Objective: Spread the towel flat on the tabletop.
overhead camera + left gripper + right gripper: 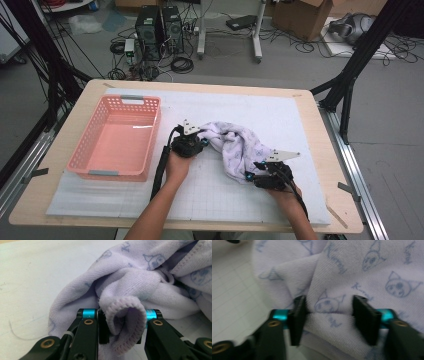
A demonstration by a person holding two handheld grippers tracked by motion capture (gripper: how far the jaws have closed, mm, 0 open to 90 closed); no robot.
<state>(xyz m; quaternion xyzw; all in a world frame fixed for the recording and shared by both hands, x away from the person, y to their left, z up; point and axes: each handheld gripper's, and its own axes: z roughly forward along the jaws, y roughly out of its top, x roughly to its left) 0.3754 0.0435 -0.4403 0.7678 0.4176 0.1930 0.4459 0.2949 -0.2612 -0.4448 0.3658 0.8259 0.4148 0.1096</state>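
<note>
A pale lilac towel (236, 145) printed with blue cat faces lies bunched on the white mat, right of centre. My left gripper (199, 142) is at the towel's left end. In the left gripper view a rolled, hemmed edge of the towel (125, 312) fills the gap of that gripper (123, 326), and both pads press on it. My right gripper (254, 173) is at the towel's near right end. In the blurred right gripper view a thick fold of the towel (329, 320) spans that gripper (330, 315) from pad to pad.
An empty pink plastic basket (122, 100) stands on the left of the white gridded mat (210, 195). Bare mat lies in front of and behind the towel. Beyond the wooden table are computer towers, cables and black frame legs on the floor.
</note>
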